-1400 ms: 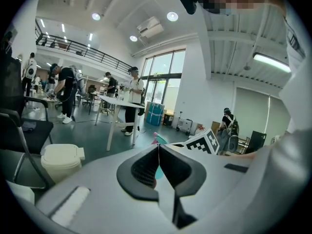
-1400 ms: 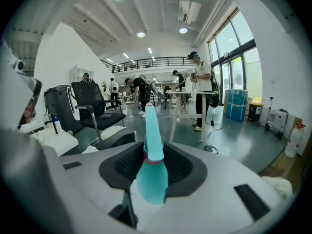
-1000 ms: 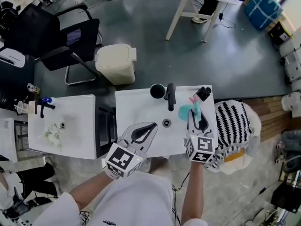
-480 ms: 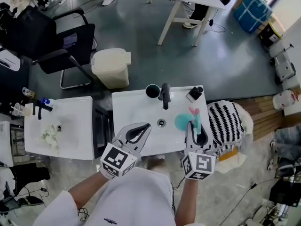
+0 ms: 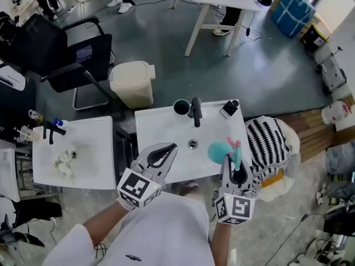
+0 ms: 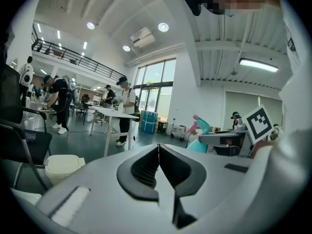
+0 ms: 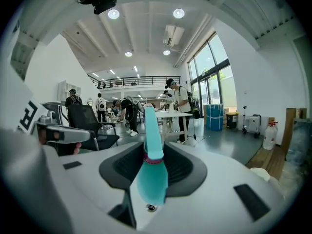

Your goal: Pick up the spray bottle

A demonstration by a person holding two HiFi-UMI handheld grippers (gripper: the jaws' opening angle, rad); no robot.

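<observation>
The spray bottle (image 5: 218, 151) is teal with a pink trigger head. It hangs in the air over the near right edge of the white table (image 5: 161, 127). My right gripper (image 5: 235, 165) is shut on its neck, just below the pink collar. In the right gripper view the bottle (image 7: 152, 172) fills the gap between the jaws, its nozzle pointing up and away. My left gripper (image 5: 170, 148) hovers over the table's near edge, shut, with nothing in it. In the left gripper view the left gripper (image 6: 158, 147) has its jaw tips touching, and the bottle (image 6: 200, 130) shows to the right.
On the table are a black faucet-like fixture (image 5: 195, 111), a dark cup (image 5: 181, 107), a small black device (image 5: 228, 108) and a drain (image 5: 192, 144). A striped bag (image 5: 272, 146) sits right of the table, a second white table (image 5: 83, 143) at left, and a beige bin (image 5: 132, 83) and black chair (image 5: 72, 54) beyond.
My right gripper has risen and drawn back toward me with the spray bottle in it, clear of the table. The left gripper has lifted a little, still shut.
</observation>
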